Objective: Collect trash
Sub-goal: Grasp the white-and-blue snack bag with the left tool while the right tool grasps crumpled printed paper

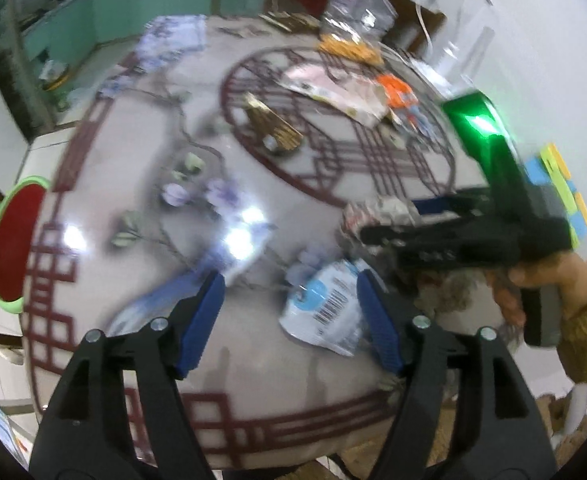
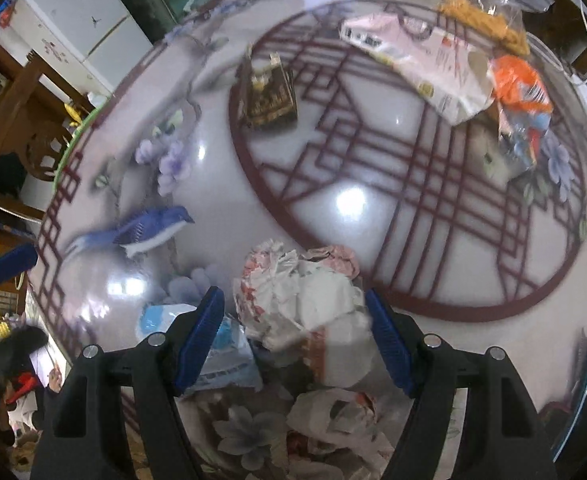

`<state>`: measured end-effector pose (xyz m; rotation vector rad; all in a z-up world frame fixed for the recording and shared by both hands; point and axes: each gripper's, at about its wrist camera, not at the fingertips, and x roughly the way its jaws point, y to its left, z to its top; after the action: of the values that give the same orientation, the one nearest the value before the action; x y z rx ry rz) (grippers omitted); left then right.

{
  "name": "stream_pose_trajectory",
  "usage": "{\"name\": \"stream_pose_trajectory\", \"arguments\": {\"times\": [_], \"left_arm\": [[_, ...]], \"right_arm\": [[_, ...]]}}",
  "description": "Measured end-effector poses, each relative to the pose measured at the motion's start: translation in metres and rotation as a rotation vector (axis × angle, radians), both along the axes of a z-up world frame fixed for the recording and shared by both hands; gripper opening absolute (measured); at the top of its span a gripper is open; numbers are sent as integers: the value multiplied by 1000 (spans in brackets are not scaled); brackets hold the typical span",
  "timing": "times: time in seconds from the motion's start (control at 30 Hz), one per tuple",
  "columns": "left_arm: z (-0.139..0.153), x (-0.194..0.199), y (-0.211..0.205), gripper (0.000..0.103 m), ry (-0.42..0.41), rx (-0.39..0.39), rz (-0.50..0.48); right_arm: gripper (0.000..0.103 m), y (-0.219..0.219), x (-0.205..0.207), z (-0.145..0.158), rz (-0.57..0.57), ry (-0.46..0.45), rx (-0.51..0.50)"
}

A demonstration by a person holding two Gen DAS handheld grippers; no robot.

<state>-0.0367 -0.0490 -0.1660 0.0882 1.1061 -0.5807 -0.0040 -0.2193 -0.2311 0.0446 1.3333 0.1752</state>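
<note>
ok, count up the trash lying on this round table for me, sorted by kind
Crumpled white paper or plastic wads: 2
Blue-and-white barcode packet: 1
Flat pink-and-white printed bag: 1
Orange plastic wrapper: 1
Dark gold-patterned box: 1
Clear bag of yellow snacks: 1
Total: 7

Glossy patterned table (image 2: 373,200), painted blue bird (image 2: 149,228), white fridge (image 2: 73,12), red-and-green basin (image 1: 13,244)
</note>
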Motion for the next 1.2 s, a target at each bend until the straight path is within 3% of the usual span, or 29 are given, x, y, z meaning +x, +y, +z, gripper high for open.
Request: {"name": "stream_pose_trajectory", "arguments": {"times": [0.03,0.13,0.5,0.6,0.67,0.77,1.0,1.2], "left_arm": [[-5,-2,-5,67,14,7,-22],[-22,-7,-20,67,62,19,-74],[-67,-7,-64,66,120,117,-202],[-70,-6,-68,50,125,124,-203],[-69,-5,-68,46,127,110,-199],[-61,-2,-64,42,94,97,-173],[-14,18,-23,31,-29,31,30],[28,30,2,30,-132,-17,141]], "right_arm": [[53,-1,1,-2,-1,2,-10],[45,-10,3,0,-22,-13,21],[45,-27,6,41,-73,-138,67],[45,-27,2,45,-71,-142,78],[45,-26,2,47,-70,-145,82],[45,-25,4,51,-74,-160,91],[45,-19,11,72,-80,-232,117],[45,-8,14,86,-62,-283,118]]}}
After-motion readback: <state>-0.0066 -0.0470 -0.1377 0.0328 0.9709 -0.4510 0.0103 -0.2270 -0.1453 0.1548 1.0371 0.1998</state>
